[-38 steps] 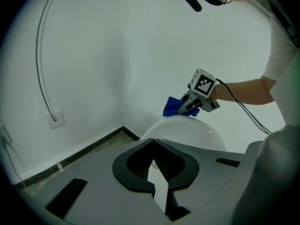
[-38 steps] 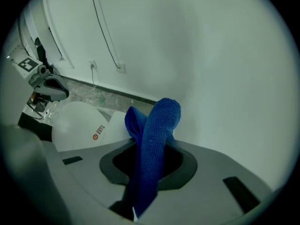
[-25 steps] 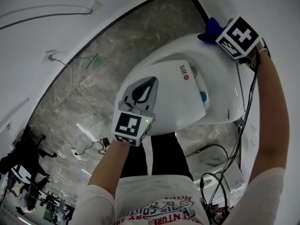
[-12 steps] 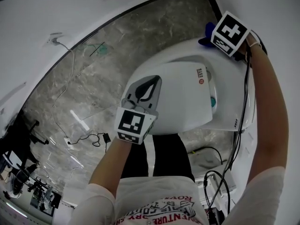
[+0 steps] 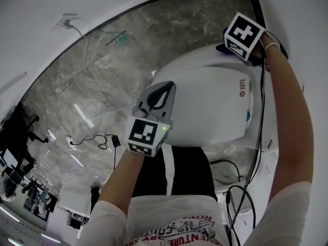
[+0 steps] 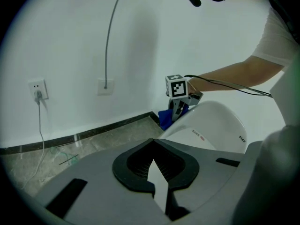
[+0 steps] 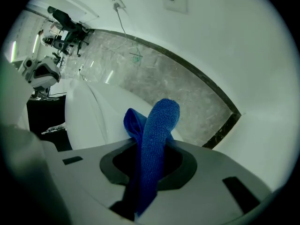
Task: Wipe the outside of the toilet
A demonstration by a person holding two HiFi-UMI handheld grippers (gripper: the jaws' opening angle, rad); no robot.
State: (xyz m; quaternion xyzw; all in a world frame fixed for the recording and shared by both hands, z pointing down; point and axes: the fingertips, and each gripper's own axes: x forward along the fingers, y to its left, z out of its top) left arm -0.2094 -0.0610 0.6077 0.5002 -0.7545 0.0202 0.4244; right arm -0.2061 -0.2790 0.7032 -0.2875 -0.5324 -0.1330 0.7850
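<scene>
The white toilet has its lid down and fills the middle right of the head view. My right gripper is at its far side, shut on a blue cloth that presses against the toilet's outer shell. The left gripper view shows that cloth under the right gripper, beside the toilet. My left gripper hovers over the lid's near left edge. Its jaws are shut with nothing between them.
Grey marble floor runs to a white wall with a dark skirting. A wall socket with a plugged cable is on that wall. Cables trail on the floor at left, and more hang at the toilet's right side.
The view has swung so the toilet sits further right. My right gripper with the cloth has slid along the toilet's far side. The left gripper has stayed by the lid's edge.
</scene>
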